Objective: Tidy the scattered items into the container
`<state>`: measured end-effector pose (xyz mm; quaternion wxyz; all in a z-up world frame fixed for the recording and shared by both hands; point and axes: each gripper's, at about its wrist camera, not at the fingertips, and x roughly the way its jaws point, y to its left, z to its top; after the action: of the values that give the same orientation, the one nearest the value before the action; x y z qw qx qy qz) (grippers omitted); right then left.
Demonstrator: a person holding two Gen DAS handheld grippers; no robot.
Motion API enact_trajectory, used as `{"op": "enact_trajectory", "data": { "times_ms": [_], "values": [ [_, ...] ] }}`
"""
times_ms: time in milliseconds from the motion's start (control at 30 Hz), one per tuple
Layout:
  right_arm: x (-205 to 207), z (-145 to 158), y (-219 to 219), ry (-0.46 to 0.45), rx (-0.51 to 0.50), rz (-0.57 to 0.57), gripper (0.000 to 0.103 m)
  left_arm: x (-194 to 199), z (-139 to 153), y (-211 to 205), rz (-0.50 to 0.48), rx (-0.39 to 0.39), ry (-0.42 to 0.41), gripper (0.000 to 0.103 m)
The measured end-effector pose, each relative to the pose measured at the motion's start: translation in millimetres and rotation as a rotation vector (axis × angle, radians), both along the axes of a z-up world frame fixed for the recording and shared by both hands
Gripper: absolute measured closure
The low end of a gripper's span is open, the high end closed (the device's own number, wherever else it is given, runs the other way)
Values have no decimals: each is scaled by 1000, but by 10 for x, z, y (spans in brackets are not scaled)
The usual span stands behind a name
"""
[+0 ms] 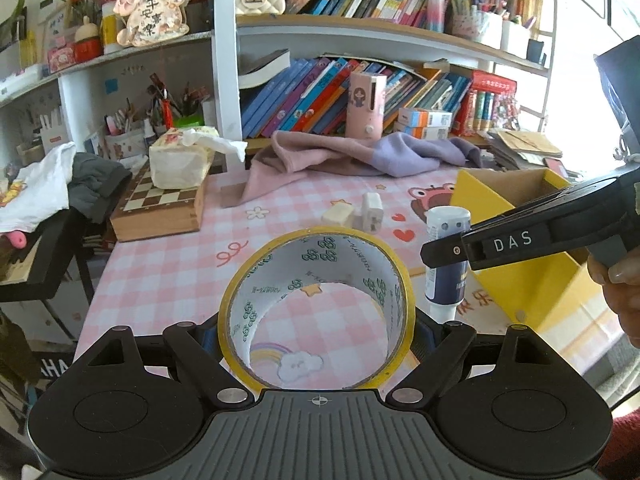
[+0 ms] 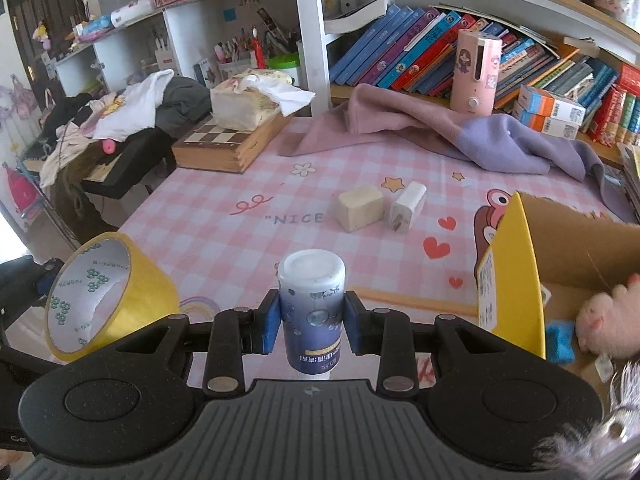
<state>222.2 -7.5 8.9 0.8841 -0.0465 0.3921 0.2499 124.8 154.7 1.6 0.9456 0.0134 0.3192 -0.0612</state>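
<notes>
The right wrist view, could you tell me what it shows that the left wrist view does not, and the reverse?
Only the right wrist view looks into the yellow box, where a pink plush toy and a blue item lie. Only the left wrist view shows the right gripper's body from outside, marked DAS. Both show the tape roll, the blue tube, the beige block and the white charger.

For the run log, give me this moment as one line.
left gripper: shut on tape roll | right gripper: shut on tube | yellow box: open | eraser, charger: on table
</notes>
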Motion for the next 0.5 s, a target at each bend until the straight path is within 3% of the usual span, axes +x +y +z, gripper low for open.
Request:
{"op": "enact_trajectory", "data": {
  "times_ms": [500],
  "values": [
    [-943,103,-373,4,36,-5,72,-674,141,-284,-73,-34,-13,17]
  ]
}}
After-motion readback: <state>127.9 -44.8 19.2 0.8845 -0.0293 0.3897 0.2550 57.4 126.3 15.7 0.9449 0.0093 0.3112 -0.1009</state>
